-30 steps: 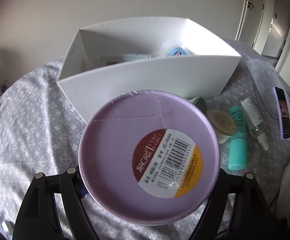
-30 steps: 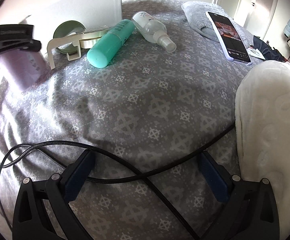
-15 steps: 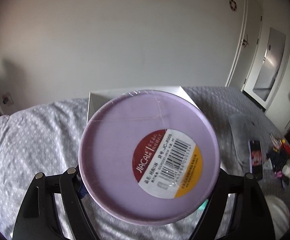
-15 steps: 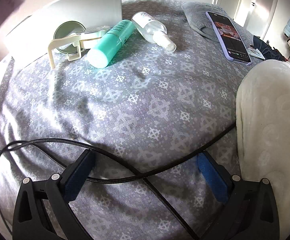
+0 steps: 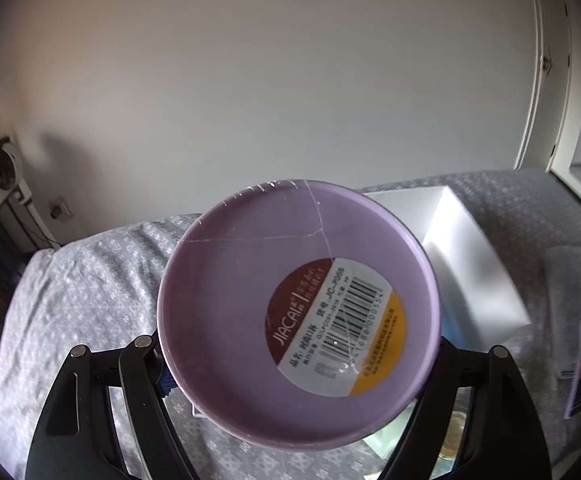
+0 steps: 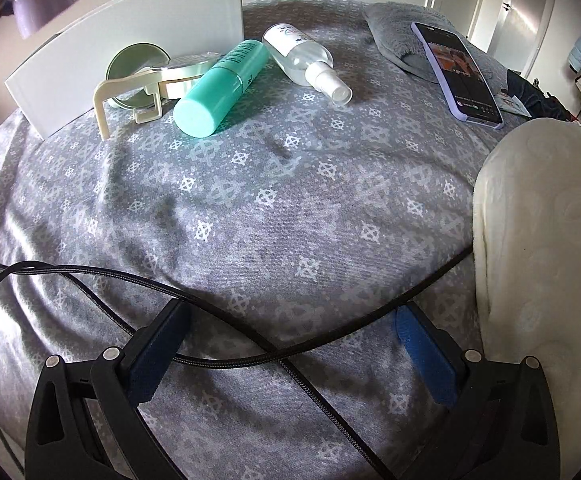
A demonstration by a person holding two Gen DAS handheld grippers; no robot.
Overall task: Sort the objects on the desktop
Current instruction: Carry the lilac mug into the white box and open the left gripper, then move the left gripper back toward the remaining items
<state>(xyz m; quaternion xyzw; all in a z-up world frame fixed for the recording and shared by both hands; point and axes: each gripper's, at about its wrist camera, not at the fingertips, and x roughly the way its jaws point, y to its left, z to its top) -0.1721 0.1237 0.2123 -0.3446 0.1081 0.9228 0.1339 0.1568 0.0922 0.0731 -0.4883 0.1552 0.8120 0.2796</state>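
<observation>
We hold purple cup (image 5: 298, 316) clamped in left gripper (image 5: 298, 360), base toward camera, raised above bed (image 5: 90, 280). White box (image 5: 470, 264) lies beyond and right of cup, near; drop needs carry that way. Right gripper (image 6: 290, 356) open, empty, resting over cable (image 6: 230, 360). Teal bottle (image 6: 218, 88), spray bottle (image 6: 306, 60) lie beside box wall, nearer right gripper.
</observation>
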